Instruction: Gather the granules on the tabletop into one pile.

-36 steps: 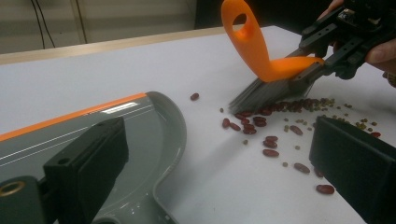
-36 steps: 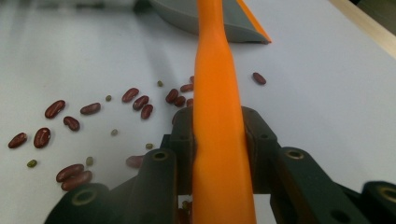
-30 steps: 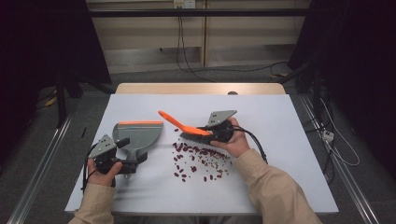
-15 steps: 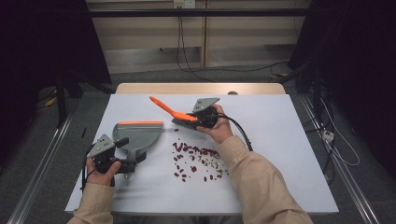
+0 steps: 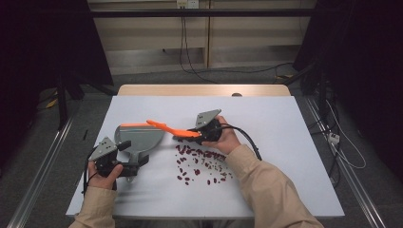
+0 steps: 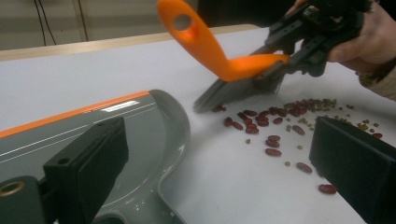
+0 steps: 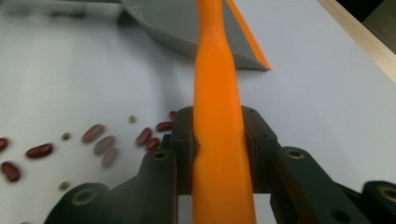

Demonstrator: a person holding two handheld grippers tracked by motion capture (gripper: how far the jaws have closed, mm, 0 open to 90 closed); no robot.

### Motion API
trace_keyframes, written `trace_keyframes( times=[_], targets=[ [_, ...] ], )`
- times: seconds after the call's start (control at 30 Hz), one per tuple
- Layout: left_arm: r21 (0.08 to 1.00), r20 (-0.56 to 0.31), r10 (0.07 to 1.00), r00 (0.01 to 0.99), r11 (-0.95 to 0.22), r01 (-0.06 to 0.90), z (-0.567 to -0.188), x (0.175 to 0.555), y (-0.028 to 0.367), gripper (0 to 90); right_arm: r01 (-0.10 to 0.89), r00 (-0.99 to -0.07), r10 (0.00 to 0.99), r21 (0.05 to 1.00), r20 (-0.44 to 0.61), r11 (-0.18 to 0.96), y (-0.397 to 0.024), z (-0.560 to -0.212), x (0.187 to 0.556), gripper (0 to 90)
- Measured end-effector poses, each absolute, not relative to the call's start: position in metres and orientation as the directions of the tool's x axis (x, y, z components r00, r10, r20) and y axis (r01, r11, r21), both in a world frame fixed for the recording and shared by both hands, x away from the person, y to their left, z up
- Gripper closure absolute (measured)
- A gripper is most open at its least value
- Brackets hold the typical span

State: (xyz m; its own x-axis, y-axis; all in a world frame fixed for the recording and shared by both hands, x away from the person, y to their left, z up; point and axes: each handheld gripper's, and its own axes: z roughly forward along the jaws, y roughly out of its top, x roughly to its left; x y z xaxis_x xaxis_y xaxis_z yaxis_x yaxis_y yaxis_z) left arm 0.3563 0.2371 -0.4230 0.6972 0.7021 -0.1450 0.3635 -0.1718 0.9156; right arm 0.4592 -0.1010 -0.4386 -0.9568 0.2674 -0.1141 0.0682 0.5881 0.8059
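Note:
My right gripper [image 5: 194,134] is shut on the orange handle of a small brush [image 5: 166,127], which slants up to the left. The handle [image 7: 217,93] is pinched between both jaws of the right gripper [image 7: 218,144]. The brush's dark bristles [image 6: 238,88] touch the table at the left end of the scattered red beans [image 5: 199,161]. A grey dustpan [image 5: 140,137] with an orange lip lies left of the beans. My left gripper [image 5: 127,157] stands open, jaws wide apart either side of the dustpan's handle. In the left gripper view the right jaw is clear of the dustpan [image 6: 93,121].
The white table top [image 5: 294,128] has free room to the right and in front of the beans. A wooden strip [image 5: 204,90] runs along its far edge. Cables and metal rails lie on the floor around the table. Small greenish beans [image 6: 327,105] mix with the red ones.
The right hand carried the brush away from the right side of the beans, up and left, then down to their left end near the dustpan. The left hand stayed still.

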Motion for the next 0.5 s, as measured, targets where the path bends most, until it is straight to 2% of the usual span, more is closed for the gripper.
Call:
trace_keyframes(
  times=[0.27,0.5],
  targets=[
    [0.916,-0.138,0.697,0.704,-0.180,0.358,-0.423,0.356,0.235,4.5,0.042,-0.968,0.222,0.797,-0.118,0.603,-0.106,-0.436,0.435,70.5],
    [0.918,-0.141,0.696,0.704,-0.175,0.357,-0.422,0.355,0.236,4.4,0.049,-0.964,0.239,0.809,-0.115,0.585,-0.111,-0.433,0.427,71.0]
  ],
)
